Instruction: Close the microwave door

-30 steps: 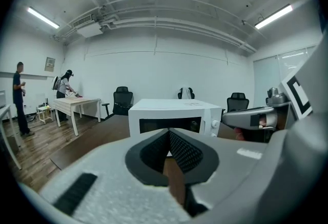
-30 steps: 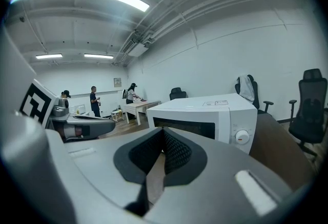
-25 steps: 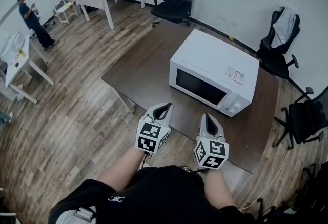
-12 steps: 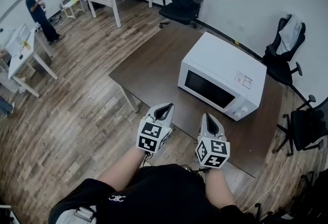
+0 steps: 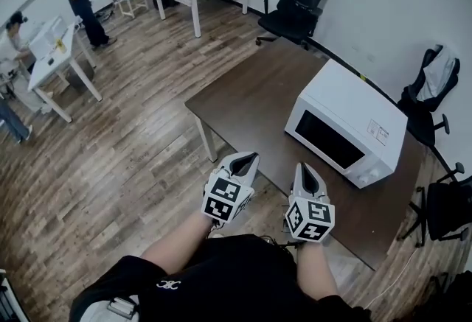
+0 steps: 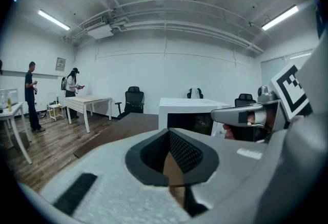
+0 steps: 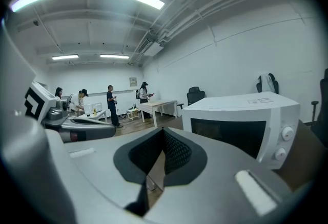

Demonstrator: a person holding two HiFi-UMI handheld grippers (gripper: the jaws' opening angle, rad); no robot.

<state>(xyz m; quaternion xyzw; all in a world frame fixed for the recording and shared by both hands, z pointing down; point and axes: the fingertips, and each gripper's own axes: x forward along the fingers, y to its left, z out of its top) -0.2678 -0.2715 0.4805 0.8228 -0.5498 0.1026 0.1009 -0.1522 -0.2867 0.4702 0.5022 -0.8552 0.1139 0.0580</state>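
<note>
Worktop (image 5: 247, 103) and microwave (image 5: 358, 107) now sit further ahead-right of left gripper (image 5: 243, 159) and right gripper (image 5: 304, 169). Fingers together, empty. Door (image 5: 328, 138) looks shut, so task is likely done.

The right gripper (image 7: 163, 135), a pale grey two-jaw tool with black ribbed pads, fills the lower centre of the frame, its jaws closed together with nothing between them. At the right stands a white box-shaped microwave (image 7: 241, 113), its dark glass door (image 7: 228, 136) flush with the front and 2 round white knobs (image 7: 287, 135) beside it. At the left edge is the grey left gripper (image 7: 105, 129), and in the far middle 4 people (image 7: 109, 101) are by white tables (image 7: 160, 105).
</note>
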